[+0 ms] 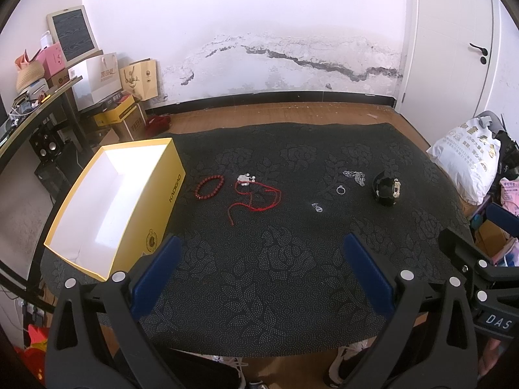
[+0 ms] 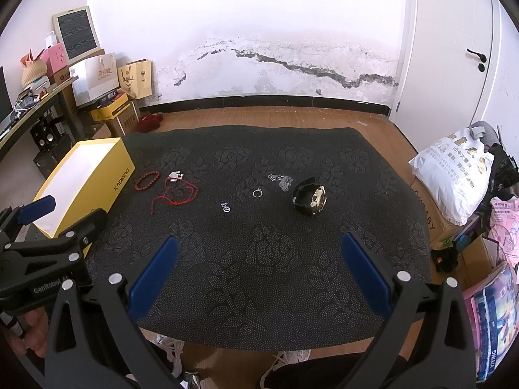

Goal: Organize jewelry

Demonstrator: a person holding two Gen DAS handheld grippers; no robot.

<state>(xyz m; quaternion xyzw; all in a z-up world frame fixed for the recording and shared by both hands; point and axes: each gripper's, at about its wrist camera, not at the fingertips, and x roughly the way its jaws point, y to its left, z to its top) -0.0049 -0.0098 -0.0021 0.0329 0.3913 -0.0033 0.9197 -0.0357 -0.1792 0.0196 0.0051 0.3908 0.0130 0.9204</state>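
Observation:
On the black patterned table cloth (image 1: 259,275) lie a red bead bracelet (image 1: 209,186), a red cord necklace (image 1: 256,198) with a silver pendant (image 1: 245,180), a small silver charm (image 1: 317,207), a silver ring (image 1: 340,189), a silver chain (image 1: 355,175) and a black and gold watch (image 1: 387,188). An open yellow box (image 1: 110,207), white inside, stands at the left. My left gripper (image 1: 261,246) is open and empty above the near table. My right gripper (image 2: 259,243) is open and empty too. The watch (image 2: 309,197), ring (image 2: 258,193) and box (image 2: 82,183) also show in the right wrist view.
A desk (image 1: 29,110) with boxes and paper bags (image 1: 97,77) stands at the back left. A white sack (image 1: 467,165) and cartons sit to the right. Wooden floor and a cracked white wall lie behind. My right gripper's body (image 1: 480,269) shows at the left view's right edge.

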